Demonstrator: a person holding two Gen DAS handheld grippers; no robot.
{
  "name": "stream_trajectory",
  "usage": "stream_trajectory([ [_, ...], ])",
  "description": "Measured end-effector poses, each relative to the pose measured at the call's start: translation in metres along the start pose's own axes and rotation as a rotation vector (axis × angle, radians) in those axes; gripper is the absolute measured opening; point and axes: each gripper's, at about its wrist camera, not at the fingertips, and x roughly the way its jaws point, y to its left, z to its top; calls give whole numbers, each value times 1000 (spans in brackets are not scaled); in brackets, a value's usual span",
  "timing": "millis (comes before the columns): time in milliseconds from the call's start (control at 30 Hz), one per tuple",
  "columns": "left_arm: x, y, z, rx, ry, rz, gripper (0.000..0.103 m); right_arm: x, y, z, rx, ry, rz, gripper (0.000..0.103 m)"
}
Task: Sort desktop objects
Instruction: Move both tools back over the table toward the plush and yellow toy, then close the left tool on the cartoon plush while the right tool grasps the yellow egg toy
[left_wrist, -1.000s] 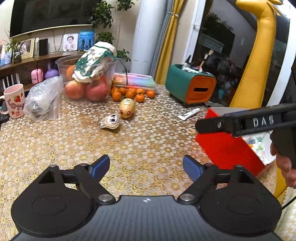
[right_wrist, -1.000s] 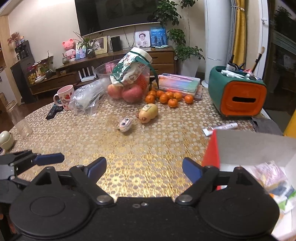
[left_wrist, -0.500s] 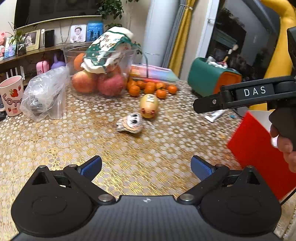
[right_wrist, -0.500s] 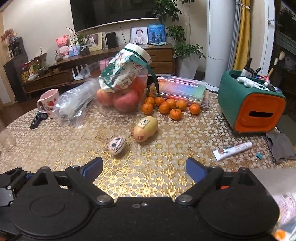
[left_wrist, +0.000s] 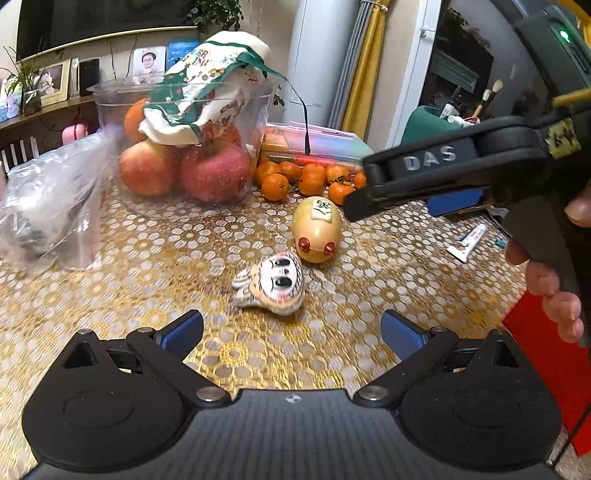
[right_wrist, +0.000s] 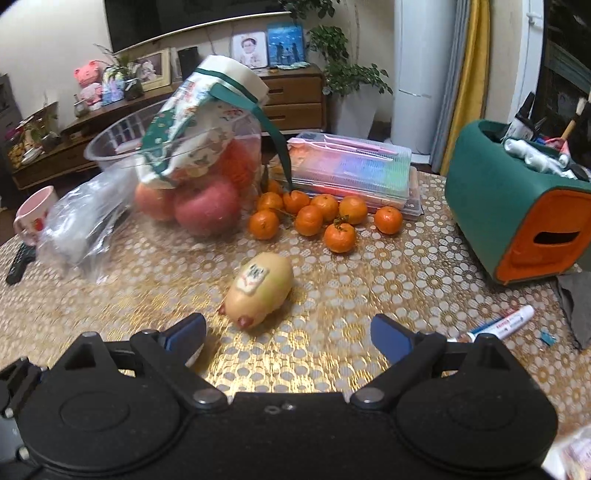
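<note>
Both grippers are closing in on the two small toys on the gold-patterned table (left_wrist: 155, 258), the left gripper (left_wrist: 291, 332) lined up on the striped big-eyed figurine (left_wrist: 273, 284) and the right gripper (right_wrist: 288, 332) on the yellow pig toy (right_wrist: 260, 291) — each with jaws that have just been opening, now wide and empty. Next, I judge, each must drop until its pads flank its toy, then squeeze. Only the left view shows the figurine and the red box (left_wrist: 550, 354) — the right alone shows the green-and-orange organiser (right_wrist: 517, 221).

Living room, warm indoor light. Cream wall (right_wrist: 55, 40) with dark TV (right_wrist: 192, 14) above a long wooden sideboard (right_wrist: 295, 99) carrying photo frames (right_wrist: 249, 48). Potted plant (right_wrist: 351, 81), white column unit (right_wrist: 421, 74), yellow curtain (right_wrist: 469, 74) to the right. Dark window (left_wrist: 472, 74).
</note>
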Motion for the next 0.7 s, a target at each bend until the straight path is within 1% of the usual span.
stream_trajectory([
  [300,42,11,8,4,19,11,103,51,11,17,12,28,-10,95],
  [467,50,15,8,-12,10,15,103,68,15,19,13,42,-20,94],
  [700,56,14,11,5,-20,14,101,81,15,19,12,58,-32,89],
])
